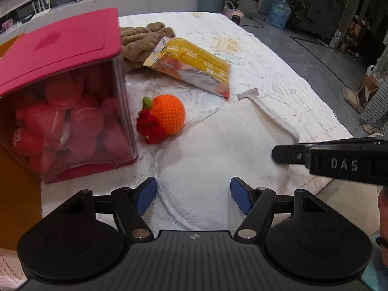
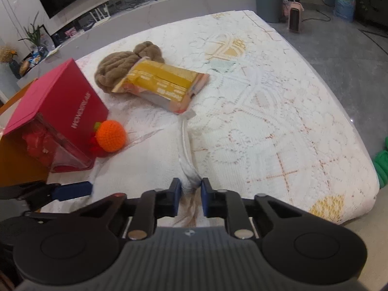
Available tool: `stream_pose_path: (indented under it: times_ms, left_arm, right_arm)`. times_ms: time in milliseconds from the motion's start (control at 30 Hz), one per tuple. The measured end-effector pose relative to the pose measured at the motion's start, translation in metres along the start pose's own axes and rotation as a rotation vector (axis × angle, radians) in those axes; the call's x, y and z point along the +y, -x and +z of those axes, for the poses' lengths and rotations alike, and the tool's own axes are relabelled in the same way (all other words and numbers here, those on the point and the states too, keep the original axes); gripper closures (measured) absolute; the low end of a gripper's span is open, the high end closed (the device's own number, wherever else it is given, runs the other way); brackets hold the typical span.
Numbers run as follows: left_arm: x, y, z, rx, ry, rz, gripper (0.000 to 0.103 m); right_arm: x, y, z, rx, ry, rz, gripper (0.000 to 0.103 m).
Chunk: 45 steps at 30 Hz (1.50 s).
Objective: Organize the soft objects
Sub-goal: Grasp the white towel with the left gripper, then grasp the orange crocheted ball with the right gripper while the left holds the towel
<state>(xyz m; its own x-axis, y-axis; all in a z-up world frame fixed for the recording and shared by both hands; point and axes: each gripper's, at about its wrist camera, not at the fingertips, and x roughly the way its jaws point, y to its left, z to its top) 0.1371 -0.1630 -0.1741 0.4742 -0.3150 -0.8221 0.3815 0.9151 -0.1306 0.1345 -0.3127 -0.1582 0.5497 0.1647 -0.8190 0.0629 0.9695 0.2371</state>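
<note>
A white fluffy towel [image 1: 218, 145] [image 2: 150, 160] lies flat on the lace tablecloth [image 2: 266, 121]. My left gripper [image 1: 194, 194] hovers open over the towel's near part, with nothing between its blue pads. At the towel's right front edge, my right gripper [image 2: 191, 195] is shut on a bunched fold of the towel. One of its black fingers [image 1: 286, 152] shows at the right of the left wrist view. An orange crochet ball [image 1: 169, 115] [image 2: 110, 135] with a red crochet piece [image 1: 149, 128] rests beside the towel's far left corner.
A clear box with a pink lid [image 1: 60, 97] [image 2: 55, 111] stands at the left, full of red items. Behind lie a brown plush bundle [image 2: 116, 72] and a yellow packet [image 2: 162, 84]. The table edge drops to grey floor on the right. A green thing [image 2: 382, 165] sits there.
</note>
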Motion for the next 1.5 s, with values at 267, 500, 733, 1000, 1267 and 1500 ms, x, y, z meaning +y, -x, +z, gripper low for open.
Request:
stream_pose_path:
  times_ms: [267, 500, 733, 1000, 1267, 1500]
  left_arm:
    - [-0.007, 0.002, 0.005, 0.004, 0.045, -0.092, 0.051]
    - [-0.009, -0.008, 0.015, 0.015, 0.113, -0.059, 0.069]
    - [-0.014, 0.004, 0.015, 0.018, 0.109, -0.052, 0.089]
    - [0.011, 0.032, 0.015, 0.093, 0.139, -0.071, 0.090]
    - [0.023, 0.039, 0.014, 0.146, 0.085, 0.070, 0.090]
    - [0.034, 0.028, 0.014, 0.198, 0.077, 0.088, 0.089]
  right_arm:
    - [0.005, -0.004, -0.003, 0.024, 0.030, 0.001, 0.092]
    - [0.004, -0.006, -0.004, 0.035, 0.022, 0.006, 0.092]
    - [0.011, -0.004, -0.004, 0.023, 0.062, -0.010, 0.085]
    - [0.030, 0.022, 0.001, -0.059, 0.150, 0.010, 0.074]
    - [0.073, 0.011, 0.029, -0.056, 0.321, 0.119, 0.064]
    - [0.091, -0.027, 0.042, 0.003, 0.381, 0.137, 0.059]
